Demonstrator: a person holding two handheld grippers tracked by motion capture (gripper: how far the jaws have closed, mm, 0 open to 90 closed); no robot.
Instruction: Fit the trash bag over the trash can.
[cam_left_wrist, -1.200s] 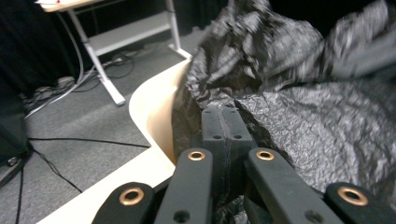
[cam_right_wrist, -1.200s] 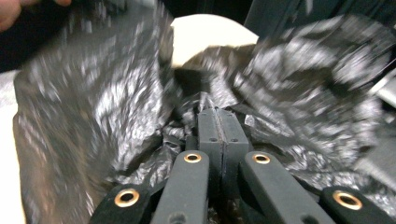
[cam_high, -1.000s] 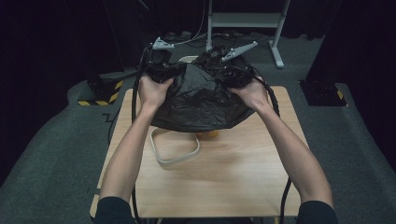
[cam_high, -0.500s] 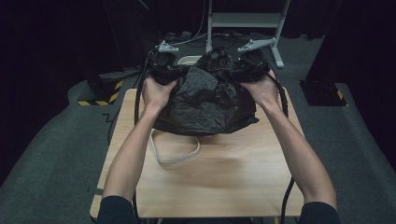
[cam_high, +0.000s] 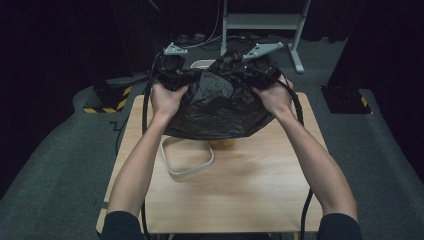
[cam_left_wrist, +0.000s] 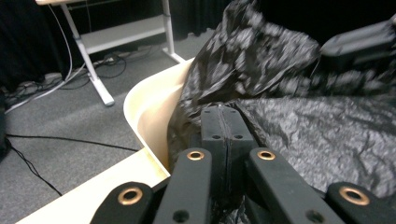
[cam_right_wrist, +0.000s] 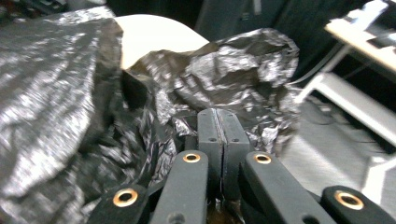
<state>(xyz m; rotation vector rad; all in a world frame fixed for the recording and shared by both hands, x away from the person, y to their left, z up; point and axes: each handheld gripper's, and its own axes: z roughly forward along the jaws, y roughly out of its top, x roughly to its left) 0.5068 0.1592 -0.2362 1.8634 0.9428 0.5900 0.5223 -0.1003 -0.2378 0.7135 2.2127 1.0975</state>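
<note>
A crumpled black plastic bag (cam_high: 220, 107) lies draped over a cream bin (cam_high: 202, 64) at the table's far edge. My left gripper (cam_high: 192, 76) is at the bag's left top corner, its jaws shut on a fold of the plastic (cam_left_wrist: 228, 112), next to the bin's curved rim (cam_left_wrist: 149, 112). My right gripper (cam_high: 229, 64) is at the bag's right top. Its jaws have just closed and now pinch the bag's rim (cam_right_wrist: 217, 116). The bin's pale edge (cam_right_wrist: 154, 35) shows behind the plastic. The bag hides most of the bin.
The wooden table (cam_high: 240, 200) bears a white loop (cam_high: 187, 160) in front of the bag, and something orange (cam_high: 222, 144) peeks out under the bag's near edge. A white metal stand (cam_high: 260, 22) and cables sit on the grey floor beyond.
The right gripper has shifted a little along the bag's rim and taken a new hold. The plastic between the grippers is bunched higher. The left hand has kept still.
</note>
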